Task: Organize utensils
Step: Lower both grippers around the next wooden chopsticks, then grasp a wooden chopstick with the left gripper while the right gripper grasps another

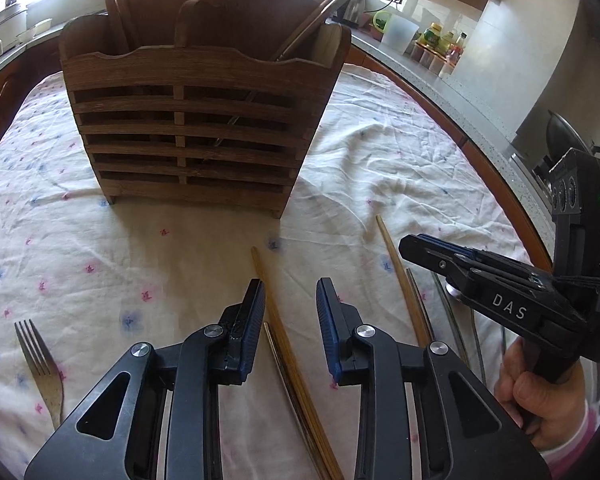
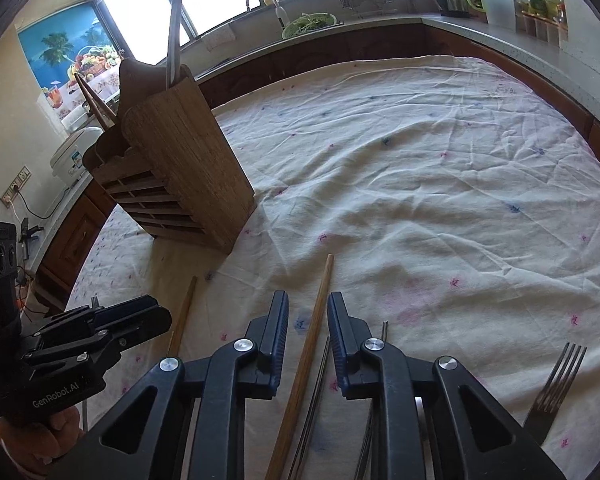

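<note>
My left gripper (image 1: 290, 300) straddles a wooden chopstick (image 1: 276, 316) on the cloth-covered worktop (image 1: 140, 248), jaws apart, not pressing it. My right gripper (image 2: 308, 312) likewise brackets another chopstick (image 2: 312, 332). The wooden utensil holder (image 1: 188, 120) stands beyond.

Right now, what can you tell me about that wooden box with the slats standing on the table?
The wooden box is a brown utensil holder that looks like bamboo or stained wood. Its front is made of horizontal slats with gaps, under a wavy top edge; its side is a solid panel, and the back rises higher. A divider splits it into compartments. It stands upright on short feet on the flowered tablecloth. A few long utensils already lean inside. Neither gripper touches it.
</note>
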### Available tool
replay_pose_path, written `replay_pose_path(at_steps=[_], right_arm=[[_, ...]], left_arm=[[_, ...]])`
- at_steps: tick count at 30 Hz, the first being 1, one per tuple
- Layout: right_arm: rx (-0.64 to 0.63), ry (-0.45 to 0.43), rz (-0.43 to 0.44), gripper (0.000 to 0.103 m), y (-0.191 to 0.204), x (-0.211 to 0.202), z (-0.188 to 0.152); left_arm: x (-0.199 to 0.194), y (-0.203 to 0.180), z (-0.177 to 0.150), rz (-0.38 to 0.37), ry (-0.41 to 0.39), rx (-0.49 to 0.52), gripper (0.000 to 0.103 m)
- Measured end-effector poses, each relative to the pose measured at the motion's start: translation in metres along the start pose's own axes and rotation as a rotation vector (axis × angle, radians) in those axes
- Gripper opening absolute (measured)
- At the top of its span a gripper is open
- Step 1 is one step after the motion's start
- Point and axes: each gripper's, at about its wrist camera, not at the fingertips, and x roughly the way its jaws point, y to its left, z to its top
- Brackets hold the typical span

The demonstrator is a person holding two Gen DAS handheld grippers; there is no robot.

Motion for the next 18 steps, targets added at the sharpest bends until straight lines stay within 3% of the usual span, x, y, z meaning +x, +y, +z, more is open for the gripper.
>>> replay_pose_path(at_steps=[6, 9, 14, 18], right_arm=[[-0.036, 0.039, -0.043, 0.018, 0.001, 0.019, 0.006], [-0.049, 0.054, -0.042, 0.016, 0.002, 0.024, 0.008], [-0.083, 0.057, -0.072, 0.013, 0.008, 0.025, 0.007], [-0.078, 0.057, -0.078, 0.008, 0.007, 0.026, 0.007]], left_arm=[[0.022, 0.001, 0.0, 0.017, 0.067, 0.005, 0.024], [0.024, -0.004, -0.001, 0.04, 0.049, 0.036, 0.023], [0.027, -0.004, 0.001, 0.066, 0.043, 0.042, 0.009], [0.028, -0.004, 0.002, 0.065, 0.04, 0.038, 0.008]])
